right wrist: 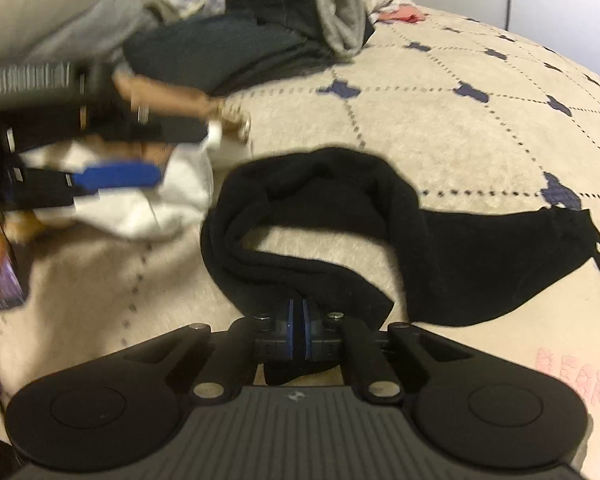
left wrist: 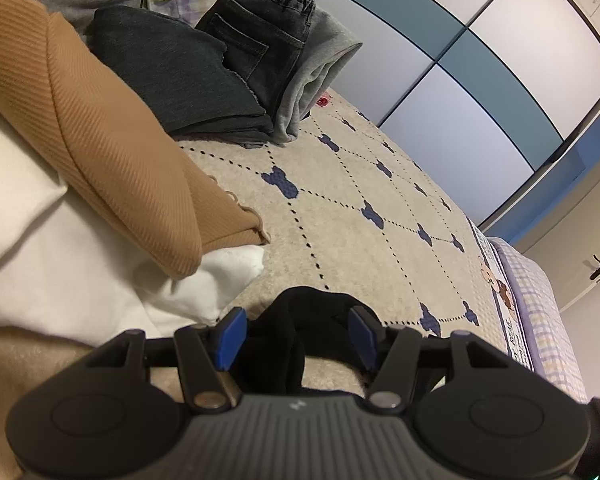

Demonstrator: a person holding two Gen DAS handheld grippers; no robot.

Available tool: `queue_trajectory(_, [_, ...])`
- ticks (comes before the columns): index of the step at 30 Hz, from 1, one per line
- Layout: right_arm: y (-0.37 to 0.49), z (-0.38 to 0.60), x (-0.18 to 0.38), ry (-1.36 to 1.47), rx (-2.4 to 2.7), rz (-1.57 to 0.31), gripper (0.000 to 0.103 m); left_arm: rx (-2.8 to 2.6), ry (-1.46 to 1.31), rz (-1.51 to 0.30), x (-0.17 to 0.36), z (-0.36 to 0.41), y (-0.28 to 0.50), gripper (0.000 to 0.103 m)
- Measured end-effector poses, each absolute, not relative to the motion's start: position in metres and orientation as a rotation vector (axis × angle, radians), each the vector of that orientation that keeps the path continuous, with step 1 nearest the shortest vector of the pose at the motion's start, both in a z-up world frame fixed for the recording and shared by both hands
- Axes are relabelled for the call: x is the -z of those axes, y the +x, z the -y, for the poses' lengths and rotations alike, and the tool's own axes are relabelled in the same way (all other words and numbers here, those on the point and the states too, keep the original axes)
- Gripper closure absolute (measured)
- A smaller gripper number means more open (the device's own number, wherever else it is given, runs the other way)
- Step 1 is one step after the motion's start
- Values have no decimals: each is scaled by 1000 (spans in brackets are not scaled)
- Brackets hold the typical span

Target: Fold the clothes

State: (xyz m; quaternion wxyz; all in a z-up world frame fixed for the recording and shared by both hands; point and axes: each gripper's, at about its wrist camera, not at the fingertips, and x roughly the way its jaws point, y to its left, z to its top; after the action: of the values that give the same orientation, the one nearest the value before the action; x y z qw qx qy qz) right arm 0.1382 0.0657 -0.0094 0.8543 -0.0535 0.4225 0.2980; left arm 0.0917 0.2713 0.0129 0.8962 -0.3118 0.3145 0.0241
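A black garment [right wrist: 480,260] lies crumpled on the beige bed cover [right wrist: 460,140], with one rolled end curving back toward me. My right gripper [right wrist: 298,320] is shut on that near edge, and black cloth shows above and below its blue pads. My left gripper [left wrist: 298,336] stands open. The black garment [left wrist: 300,312] shows between its blue pads [left wrist: 232,336], which do not press it. In the right wrist view the left gripper [right wrist: 180,154] is blurred, hovering over white cloth to the left of the black garment.
A brown ribbed garment [left wrist: 100,140] lies over a white one [left wrist: 60,260] at the left. Behind them is a pile of dark jeans [left wrist: 260,40], grey cloth [left wrist: 320,68] and a dark knit [left wrist: 172,76]. Wardrobe doors [left wrist: 480,80] stand beyond the bed.
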Motion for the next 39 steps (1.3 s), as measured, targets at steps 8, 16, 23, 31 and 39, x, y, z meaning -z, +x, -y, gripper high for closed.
queue_trajectory(8, [160,-22,-38,238,-634,-905,98,-6,-610,-614,-21,-264,85,44])
queue_trajectory(16, [175,12,-78,518,-672,-860,98,104,-600,-502,-37,-258,74,44])
queue_trajectory(23, [184,33,-96,637,-667,-828,98,228,-536,-454,-45,-244,70,44])
queue_trajectory(31, [186,46,-102,709,-654,-813,98,362,-405,-451,-51,-222,66,42])
queue_trajectory(39, [179,35,-105,711,-700,-838,98,351,-250,-451,-49,-200,67,40])
